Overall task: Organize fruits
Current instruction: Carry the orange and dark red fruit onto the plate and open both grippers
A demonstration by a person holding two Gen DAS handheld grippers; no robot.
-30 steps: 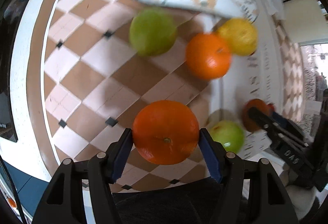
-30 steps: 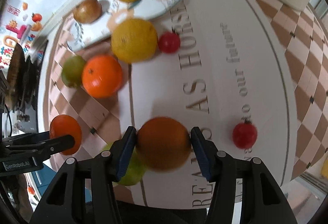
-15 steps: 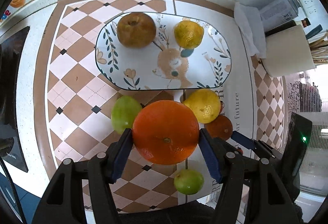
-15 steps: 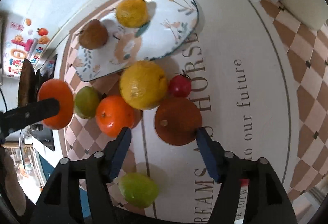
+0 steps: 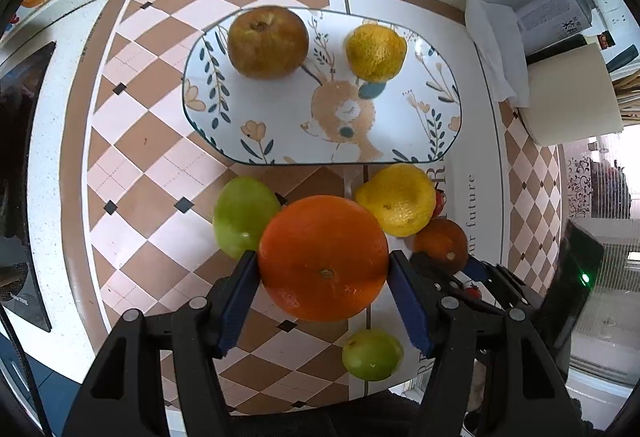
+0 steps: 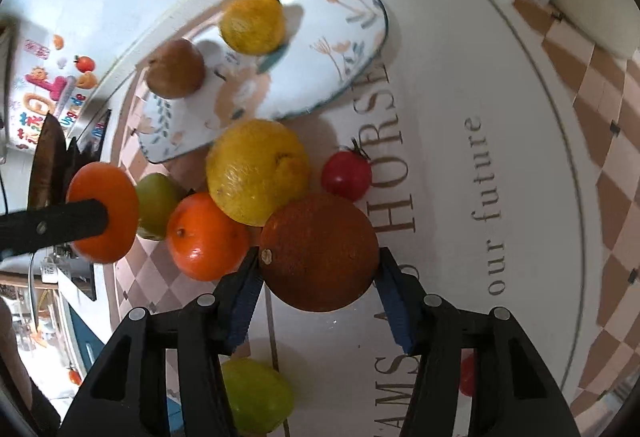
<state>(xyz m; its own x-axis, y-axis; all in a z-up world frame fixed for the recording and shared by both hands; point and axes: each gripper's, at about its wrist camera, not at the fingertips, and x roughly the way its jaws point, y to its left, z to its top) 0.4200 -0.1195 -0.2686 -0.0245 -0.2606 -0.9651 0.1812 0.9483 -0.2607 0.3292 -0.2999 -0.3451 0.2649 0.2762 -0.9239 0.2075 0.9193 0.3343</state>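
Observation:
My left gripper [image 5: 323,291] is shut on a bright orange [image 5: 323,258] and holds it above the mat, short of the oval deer plate [image 5: 400,125]. The plate holds a brown pear [image 5: 267,42] and a small yellow citrus [image 5: 375,52]. My right gripper [image 6: 318,287] is shut on a dark orange [image 6: 319,252], also raised; it shows in the left wrist view [image 5: 440,246]. On the mat lie a big yellow lemon [image 6: 258,171], another orange [image 6: 207,237], a green apple [image 5: 245,215], a small green fruit [image 5: 371,354] and a red tomato [image 6: 346,175].
A checkered mat [image 5: 132,141] with lettering covers the counter. A white roll holder [image 5: 572,97], a folded cloth [image 5: 494,49] and a bottle [image 5: 554,11] stand at the back right. A second small tomato [image 6: 467,375] lies behind my right finger. A dark appliance [image 5: 20,165] is at the left.
Both grippers have lifted with their oranges and drawn back, so the whole plate now shows. The left gripper has since come a little closer to the plate.

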